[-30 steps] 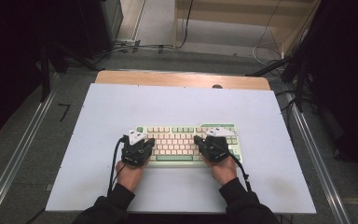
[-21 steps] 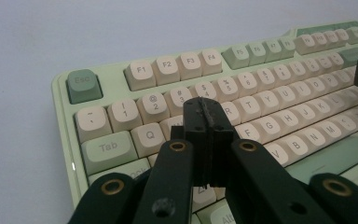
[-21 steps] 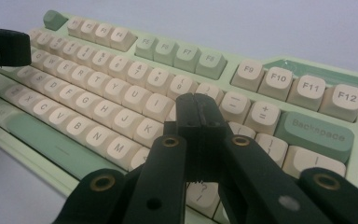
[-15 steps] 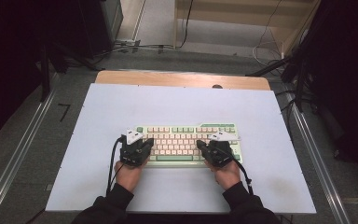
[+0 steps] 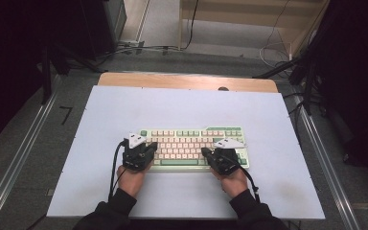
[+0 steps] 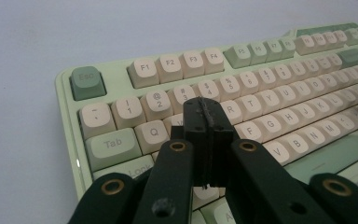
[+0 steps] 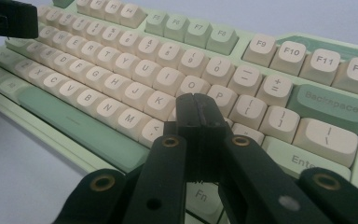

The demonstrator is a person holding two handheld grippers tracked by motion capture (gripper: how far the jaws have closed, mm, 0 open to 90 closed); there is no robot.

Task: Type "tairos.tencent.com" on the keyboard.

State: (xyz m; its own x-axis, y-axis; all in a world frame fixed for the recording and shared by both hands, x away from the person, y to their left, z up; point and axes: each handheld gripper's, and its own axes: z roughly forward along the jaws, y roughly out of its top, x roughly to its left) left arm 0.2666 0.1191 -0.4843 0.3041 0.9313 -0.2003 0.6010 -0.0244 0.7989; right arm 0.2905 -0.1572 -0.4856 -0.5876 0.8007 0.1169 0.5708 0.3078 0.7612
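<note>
Next to nothing different from a second ago: left hand-held gripper (image 6: 204,122) and right hand-held gripper (image 7: 200,116) still over the keyboard (image 5: 191,143) mid-surface (image 5: 124,105), jaws pressed together, holding nothing. Probably poised for tapping keys, left near W, right near L.
</note>
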